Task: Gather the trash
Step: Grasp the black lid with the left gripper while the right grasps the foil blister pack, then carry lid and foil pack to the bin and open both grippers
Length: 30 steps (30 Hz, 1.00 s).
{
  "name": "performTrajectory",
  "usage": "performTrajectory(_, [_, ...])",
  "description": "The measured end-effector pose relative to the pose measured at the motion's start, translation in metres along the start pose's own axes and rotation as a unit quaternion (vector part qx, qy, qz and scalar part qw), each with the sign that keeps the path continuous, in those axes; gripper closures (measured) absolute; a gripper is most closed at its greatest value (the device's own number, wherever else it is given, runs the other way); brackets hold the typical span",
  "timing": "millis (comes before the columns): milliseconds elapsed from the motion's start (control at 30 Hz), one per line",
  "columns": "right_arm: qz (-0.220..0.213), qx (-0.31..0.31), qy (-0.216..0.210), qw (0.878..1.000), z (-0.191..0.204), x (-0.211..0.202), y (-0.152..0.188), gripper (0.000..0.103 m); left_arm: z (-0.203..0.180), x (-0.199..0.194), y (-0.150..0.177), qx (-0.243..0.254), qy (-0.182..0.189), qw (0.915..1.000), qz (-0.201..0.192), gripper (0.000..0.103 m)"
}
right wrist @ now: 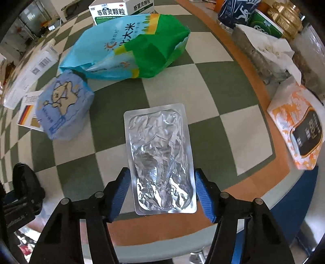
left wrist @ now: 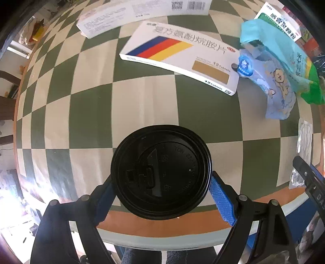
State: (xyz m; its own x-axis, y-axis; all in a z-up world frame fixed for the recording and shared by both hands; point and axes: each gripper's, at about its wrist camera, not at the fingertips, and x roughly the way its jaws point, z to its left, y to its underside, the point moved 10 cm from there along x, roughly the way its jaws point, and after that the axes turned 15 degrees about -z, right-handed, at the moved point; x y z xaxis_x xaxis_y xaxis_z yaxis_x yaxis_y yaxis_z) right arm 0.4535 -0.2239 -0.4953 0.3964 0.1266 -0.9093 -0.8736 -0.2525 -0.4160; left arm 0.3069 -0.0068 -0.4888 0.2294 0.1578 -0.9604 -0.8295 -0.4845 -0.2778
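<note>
Left fingers (left wrist: 221, 197) clamping black-lidded cup (left wrist: 161, 172), crinkled foil pack (right wrist: 161, 158)

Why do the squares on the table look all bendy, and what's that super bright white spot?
Left wrist view: the fisheye lens curves the checkered tablecloth, and strong light washes out the lower left corner. Right wrist view: the same bending, plus shiny glare on the crinkled foil pack. The medicine box lettering looks slightly blurred.

The black lid (left wrist: 161, 172) hides its cup below; the long white box (left wrist: 142, 14) is cut off above.
</note>
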Motion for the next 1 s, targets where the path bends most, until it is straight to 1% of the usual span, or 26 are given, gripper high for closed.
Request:
performTrajectory(33, [-0.005,0.004,-0.007,1.0,0.002,-0.004,0.001,0.038,0.002,-0.003,0.0,-0.001,0.002,1.0,-0.004,0.018])
performTrajectory(67, [-0.009,0.006,-0.015,1.0,0.004,-0.007,0.0,0.038,-0.007,-0.012,0.001,-0.002,0.003,1.0,-0.008,0.018])
performTrajectory(233, [-0.028,0.007,-0.045,0.999,0.012,-0.025,-0.005,0.038,0.004,-0.041,-0.006,-0.007,0.014,0.9991,-0.04,0.018])
performTrajectory(267, [-0.033,0.007,-0.051,0.998,0.015,-0.03,-0.005,0.038,0.009,-0.049,-0.007,-0.008,0.017,0.9986,-0.05,0.018])
performTrajectory(367, [-0.046,0.01,-0.069,0.997,0.041,-0.051,-0.006,0.038,0.027,-0.07,-0.004,-0.011,0.023,0.9972,-0.071,0.018])
performTrajectory(400, [-0.049,0.009,-0.072,0.996,0.055,-0.066,-0.008,0.038,0.034,-0.077,-0.002,-0.013,0.025,0.9966,-0.077,0.018])
performTrajectory(467, [-0.057,0.007,-0.084,0.995,0.062,-0.088,0.0,0.038,0.048,-0.094,0.001,-0.017,0.029,0.9954,-0.09,0.018])
performTrajectory(533, [-0.065,0.006,-0.093,0.994,0.071,-0.11,0.015,0.038,0.05,-0.101,0.008,-0.022,0.033,0.9941,-0.101,0.018])
performTrajectory(567, [-0.07,0.004,-0.098,0.993,0.081,-0.121,0.023,0.038,0.06,-0.11,0.015,-0.025,0.038,0.993,-0.109,0.018])
performTrajectory(667, [-0.083,0.002,-0.11,0.991,0.108,-0.152,0.044,0.038,0.075,-0.125,0.031,-0.025,0.047,0.9914,-0.119,0.018])
performTrajectory(733, [-0.092,0.007,-0.117,0.989,0.126,-0.172,0.066,0.038,0.093,-0.137,0.055,-0.023,0.055,0.9899,-0.129,0.018])
performTrajectory(800, [-0.098,0.01,-0.12,0.988,0.136,-0.189,0.088,0.038,0.108,-0.141,0.073,-0.025,0.061,0.9892,-0.131,0.018])
performTrajectory(867, [-0.103,0.016,-0.123,0.987,0.151,-0.206,0.121,0.038,0.127,-0.142,0.098,-0.028,0.071,0.9886,-0.13,0.018])
performTrajectory(900, [-0.101,0.017,-0.125,0.987,0.159,-0.213,0.141,0.038,0.139,-0.14,0.115,-0.028,0.076,0.9888,-0.125,0.018])
performTrajectory(933, [-0.099,0.019,-0.126,0.987,0.164,-0.216,0.154,0.038,0.147,-0.137,0.128,-0.029,0.079,0.9893,-0.119,0.018])
performTrajectory(1000, [-0.088,0.017,-0.125,0.988,0.177,-0.22,0.192,0.038,0.161,-0.129,0.153,-0.035,0.084,0.9905,-0.103,0.018])
